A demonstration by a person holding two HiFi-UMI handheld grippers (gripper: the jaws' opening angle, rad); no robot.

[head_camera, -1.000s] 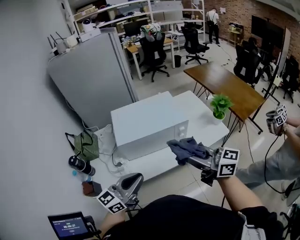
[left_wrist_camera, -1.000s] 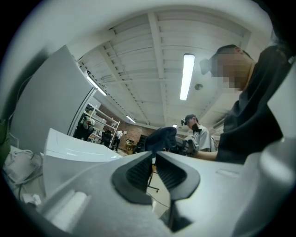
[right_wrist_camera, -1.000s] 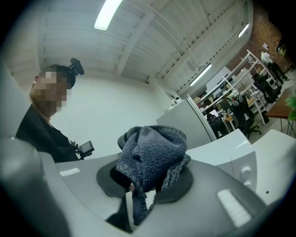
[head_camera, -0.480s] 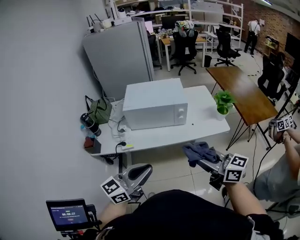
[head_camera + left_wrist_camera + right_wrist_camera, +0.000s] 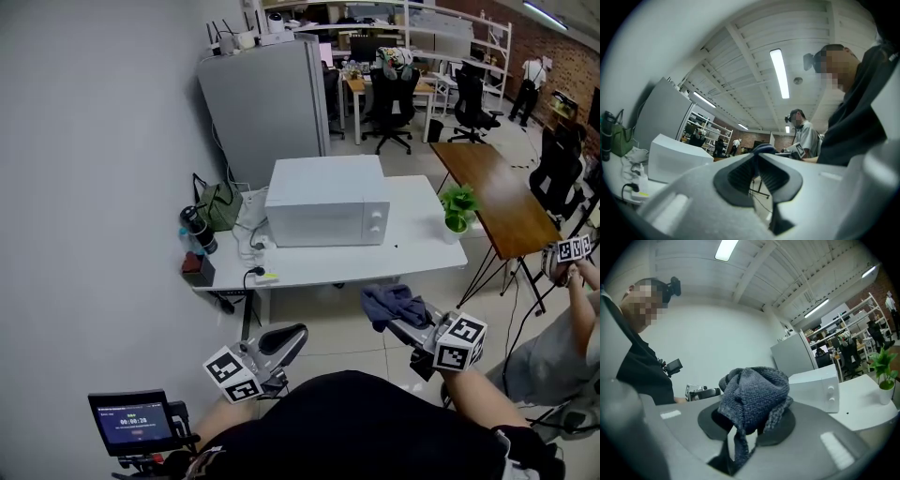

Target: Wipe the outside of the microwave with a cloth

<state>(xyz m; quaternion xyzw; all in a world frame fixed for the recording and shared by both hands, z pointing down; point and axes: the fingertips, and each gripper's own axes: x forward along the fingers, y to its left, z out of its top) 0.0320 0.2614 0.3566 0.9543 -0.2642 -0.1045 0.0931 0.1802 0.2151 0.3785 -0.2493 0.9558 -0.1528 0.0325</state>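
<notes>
Grey metal cabinet (image 5: 267, 103) stands against the wall at the back, its top cluttered with small items too blurred to name. Right of it, a brown wooden table (image 5: 497, 202) runs out of the head view at its far corner. The white desk (image 5: 412, 253) sits between them and carries the white microwave (image 5: 328, 202), which stands upright near the desk's rear left, two knobs on the right of its front. The microwave is well apart from both tongs.

The person's black top fills the bottom of the head view and hides both forearms. The right tongs (image 5: 401, 323) hang in front of the desk's near edge, above the floor, clamped on a dark blue-grey cloth (image 5: 392, 305). In the right gripper view the tongs (image 5: 747, 420) pinch the cloth (image 5: 754, 392), which bunches above the tips and covers them. The left tongs (image 5: 295, 334) are low and left. In the left gripper view they (image 5: 755, 157) are closed tip to tip with nothing between.

A green bag (image 5: 220, 204) lies at the desk's left end, a potted plant (image 5: 457, 208) at its right. A dark bottle (image 5: 197, 230) stands beside the bag.
</notes>
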